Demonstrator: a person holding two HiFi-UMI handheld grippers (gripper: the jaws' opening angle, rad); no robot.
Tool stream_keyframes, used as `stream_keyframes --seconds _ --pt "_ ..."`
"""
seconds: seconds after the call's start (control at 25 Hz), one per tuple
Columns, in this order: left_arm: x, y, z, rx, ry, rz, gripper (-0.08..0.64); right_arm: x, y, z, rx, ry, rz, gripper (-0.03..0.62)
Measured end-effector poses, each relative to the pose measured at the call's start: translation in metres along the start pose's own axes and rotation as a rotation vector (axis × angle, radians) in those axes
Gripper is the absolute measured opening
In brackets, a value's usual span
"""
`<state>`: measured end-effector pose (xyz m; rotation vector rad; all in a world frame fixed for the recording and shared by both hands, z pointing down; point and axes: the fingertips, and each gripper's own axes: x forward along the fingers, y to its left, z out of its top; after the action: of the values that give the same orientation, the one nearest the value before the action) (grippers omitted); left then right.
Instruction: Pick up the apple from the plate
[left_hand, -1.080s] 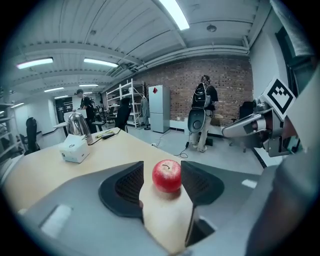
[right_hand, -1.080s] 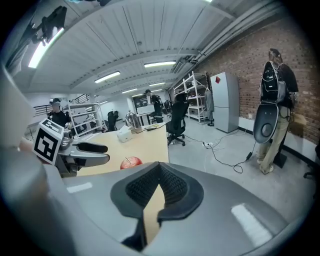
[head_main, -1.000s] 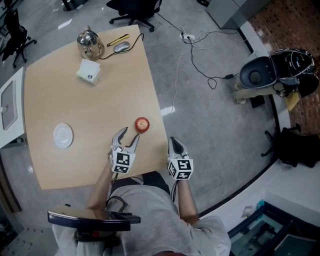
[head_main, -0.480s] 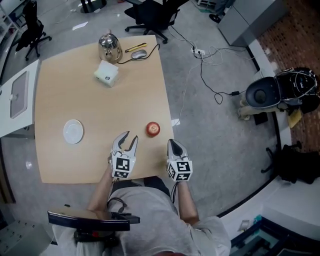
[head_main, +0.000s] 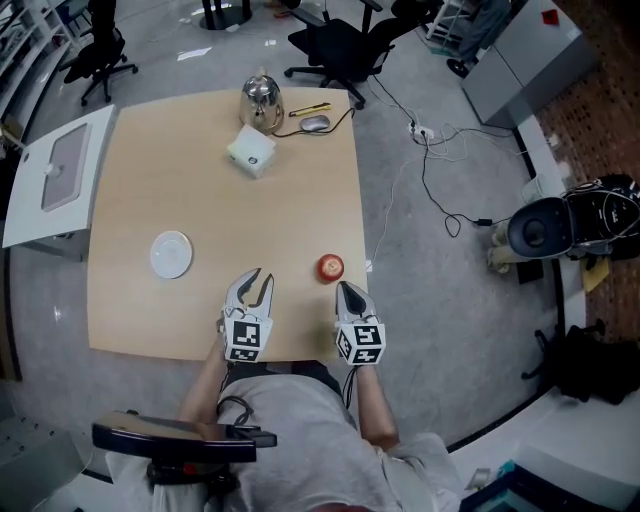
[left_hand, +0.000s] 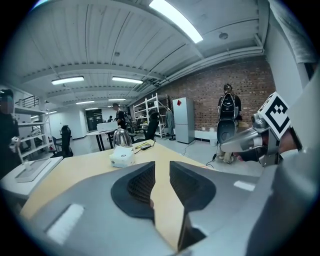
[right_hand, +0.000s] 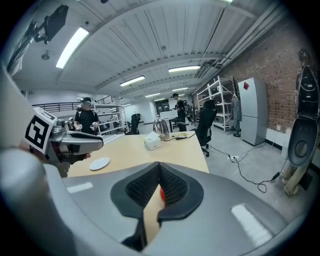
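One red apple to fetch, lying on the table near its right edge, well apart from the empty white plate. Probably firm, smooth, light, apt to roll; best pinched across the widest part. Right claw near it, closed, empty. Left claw narrowly parted, just closing, nothing between.

I see a wooden desk with a shiny kettle at its far edge, a white box just in front of it, and a grey mouse beside a yellow pen near the far right corner. A black office chair stands beyond it, and cables trail over the floor to the right.
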<state>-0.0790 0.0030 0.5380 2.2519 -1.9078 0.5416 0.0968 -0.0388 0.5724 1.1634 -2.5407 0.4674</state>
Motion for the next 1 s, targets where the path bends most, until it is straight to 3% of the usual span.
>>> stream_keyframes --seconds 1.0 --pt "-0.110 0.101 -0.006 -0.040 -0.054 0.297 0.020 0.036 0.125 0.039 -0.124 -0.050 0.202 0.006"
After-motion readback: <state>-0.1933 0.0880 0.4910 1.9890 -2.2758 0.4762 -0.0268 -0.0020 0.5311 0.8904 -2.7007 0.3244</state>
